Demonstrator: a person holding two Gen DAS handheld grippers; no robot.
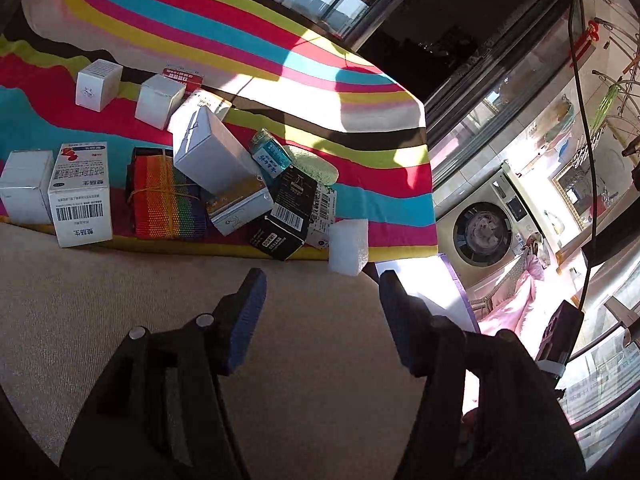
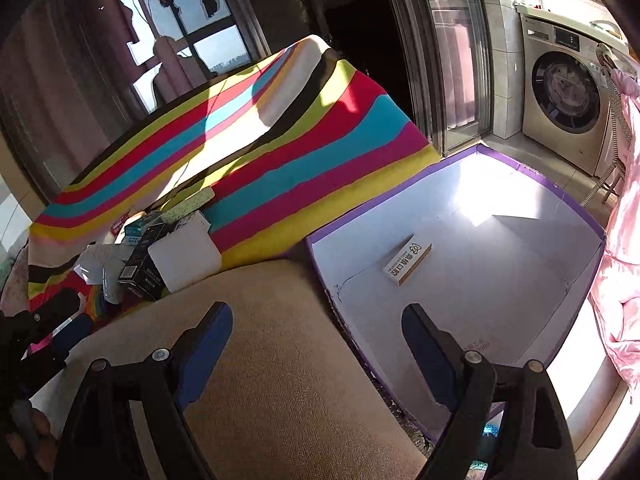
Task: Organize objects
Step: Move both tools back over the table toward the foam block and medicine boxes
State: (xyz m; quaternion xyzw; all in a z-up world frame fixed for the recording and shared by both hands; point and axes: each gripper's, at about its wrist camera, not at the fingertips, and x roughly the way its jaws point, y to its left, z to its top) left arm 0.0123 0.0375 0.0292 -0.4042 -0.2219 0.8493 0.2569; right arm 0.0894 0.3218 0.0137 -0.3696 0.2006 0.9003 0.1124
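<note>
Both my grippers hang empty over the beige cushion, the pile far to the left and the tray to the right.

Beige cushion (image 1: 120, 320) lies nearest, right under my left gripper (image 1: 320, 280), whose blue pads (image 1: 248, 312) stand moderately apart with nothing between them. My right gripper (image 2: 316, 320) is spread wide and holds nothing, one finger over the cushion, the other over the near corner of the purple-edged white tray (image 2: 520, 184). Beyond the fingers the striped cloth (image 1: 280, 60) carries the heap of boxes: a tilted white box (image 1: 212, 148), a rainbow woven bundle (image 1: 168, 196), a black box (image 1: 284, 216), and a white foam block (image 1: 348, 246) at the cloth's near edge, closest to my left fingertips yet apart from them. Inside the tray a small flat box (image 2: 406, 260) lies alone, just beyond my right finger.
</note>
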